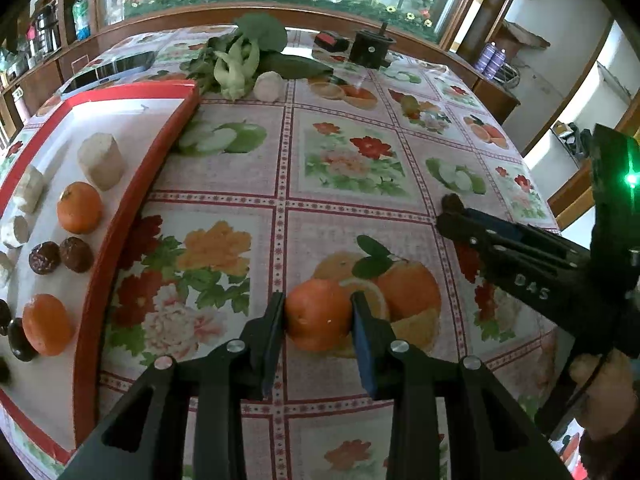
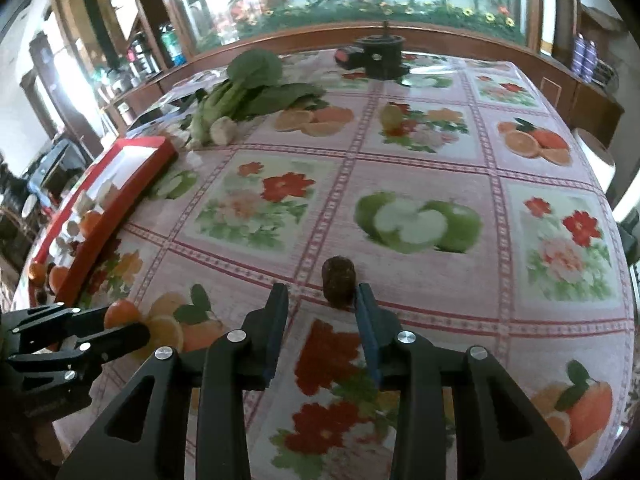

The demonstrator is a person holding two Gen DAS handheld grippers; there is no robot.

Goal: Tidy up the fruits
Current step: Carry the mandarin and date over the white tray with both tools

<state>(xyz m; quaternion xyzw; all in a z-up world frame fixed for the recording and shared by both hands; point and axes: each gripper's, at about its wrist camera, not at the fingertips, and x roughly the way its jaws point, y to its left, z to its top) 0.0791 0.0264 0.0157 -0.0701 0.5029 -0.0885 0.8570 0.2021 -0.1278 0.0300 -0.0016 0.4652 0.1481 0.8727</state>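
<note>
My left gripper (image 1: 318,300) is shut on an orange (image 1: 320,326), its pads pressing both sides just over the flowered tablecloth. The same orange (image 2: 122,314) shows at the left gripper's tip in the right wrist view. A dark red date (image 2: 339,284) stands on the cloth against the inside of the right finger of my right gripper (image 2: 321,293), which is open with a gap on the date's left side. The red tray (image 1: 160,152) at the left holds two oranges (image 1: 79,208), dates (image 1: 76,254) and pale cut chunks (image 1: 102,160).
Leafy greens (image 1: 240,60) and a white bulb (image 1: 269,86) lie beyond the tray's far corner. A black device (image 1: 370,50) and a phone (image 1: 112,70) sit near the table's far edge. The table's right edge (image 1: 552,216) drops off close to the right gripper.
</note>
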